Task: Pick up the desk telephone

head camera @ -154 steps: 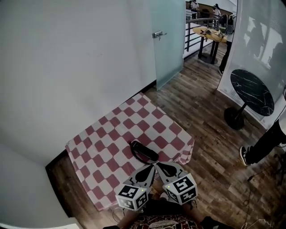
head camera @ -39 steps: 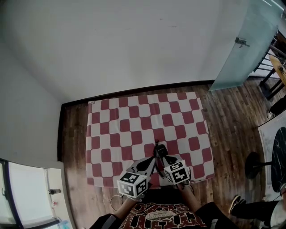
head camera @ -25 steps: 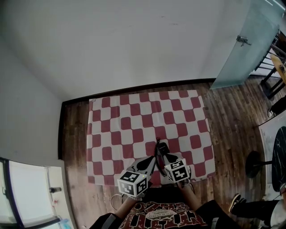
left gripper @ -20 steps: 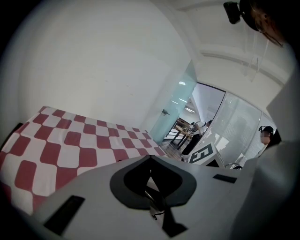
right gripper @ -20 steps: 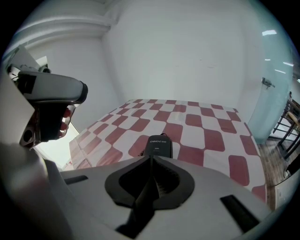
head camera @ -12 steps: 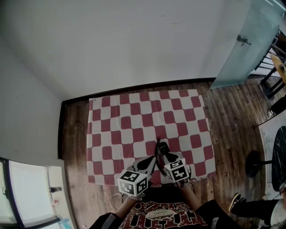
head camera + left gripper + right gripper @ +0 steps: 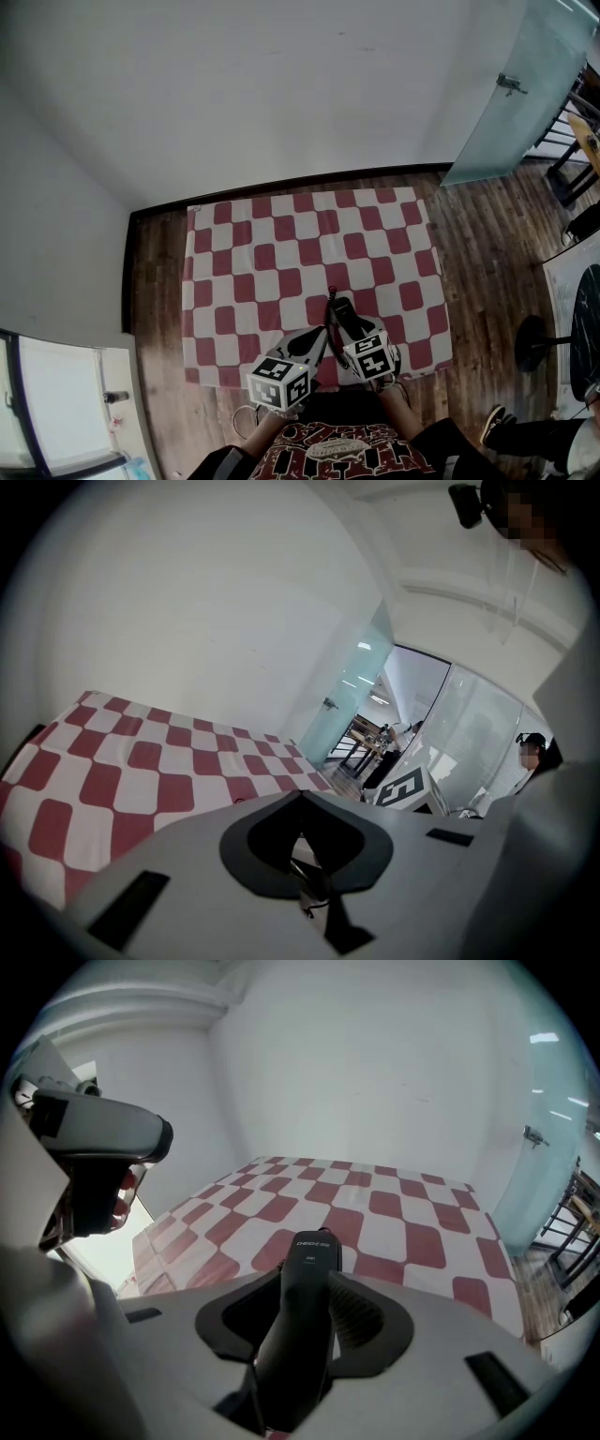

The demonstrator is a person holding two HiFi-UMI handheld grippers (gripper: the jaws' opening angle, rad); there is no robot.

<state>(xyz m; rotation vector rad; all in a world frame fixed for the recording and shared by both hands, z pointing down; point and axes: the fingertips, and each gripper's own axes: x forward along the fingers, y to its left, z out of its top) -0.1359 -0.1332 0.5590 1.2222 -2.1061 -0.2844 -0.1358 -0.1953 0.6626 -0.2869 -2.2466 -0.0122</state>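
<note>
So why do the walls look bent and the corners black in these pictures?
Head view: a wide lens bows the white wall; the checked cloth is evenly lit. Left gripper view: black rounded corners, glare beyond the glass door. Right gripper view: same black rim, the black handset up close is sharp, the left edge washed out.

The fabric tablecloth (image 7: 281, 253) was checked in red and white squares. The slim plastic telephone handset (image 7: 305, 1307) was black. The wooden plank floor (image 7: 487, 234) was dark brown, the plain wall (image 7: 281, 94) white.
</note>
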